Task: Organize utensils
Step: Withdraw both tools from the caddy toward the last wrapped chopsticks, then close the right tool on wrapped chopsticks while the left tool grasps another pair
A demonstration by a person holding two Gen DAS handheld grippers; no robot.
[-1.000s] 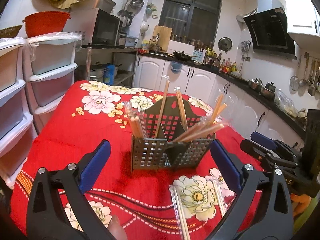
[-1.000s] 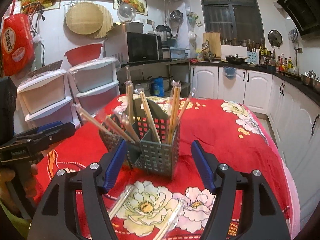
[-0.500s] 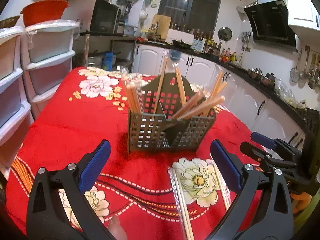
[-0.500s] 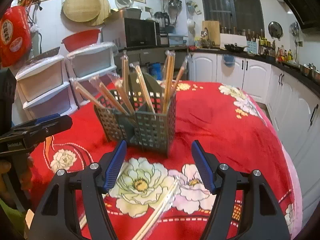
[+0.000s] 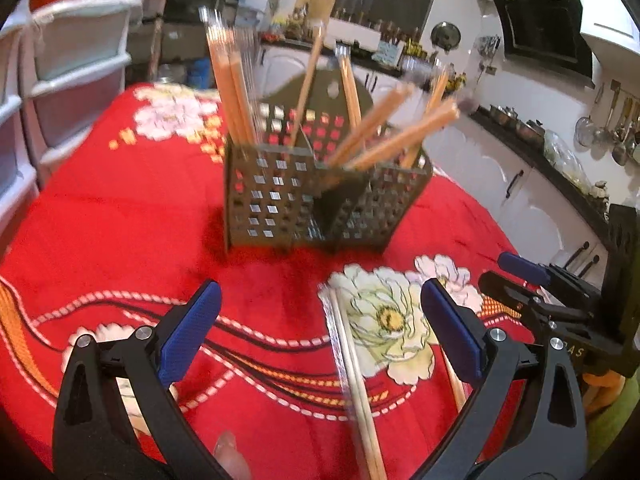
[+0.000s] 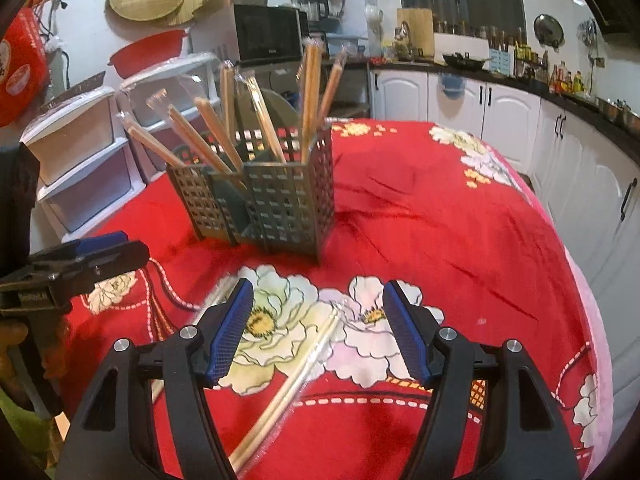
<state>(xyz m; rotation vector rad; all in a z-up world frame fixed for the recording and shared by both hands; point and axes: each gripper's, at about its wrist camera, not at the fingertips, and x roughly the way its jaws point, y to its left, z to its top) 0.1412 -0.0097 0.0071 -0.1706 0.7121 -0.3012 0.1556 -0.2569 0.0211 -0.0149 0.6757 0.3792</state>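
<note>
Two grippers, both wide and empty: left gripper (image 5: 320, 332) over wrapped chopsticks (image 5: 356, 380) on the tablecloth (image 5: 120, 208), holder (image 5: 320, 196) beyond; right gripper (image 6: 318, 334) likewise. Best centre jaws across one pair, close low.

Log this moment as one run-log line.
left gripper: open, empty | right gripper: open, empty | wrapped chopsticks: on cloth | caddy: partly filled
</note>
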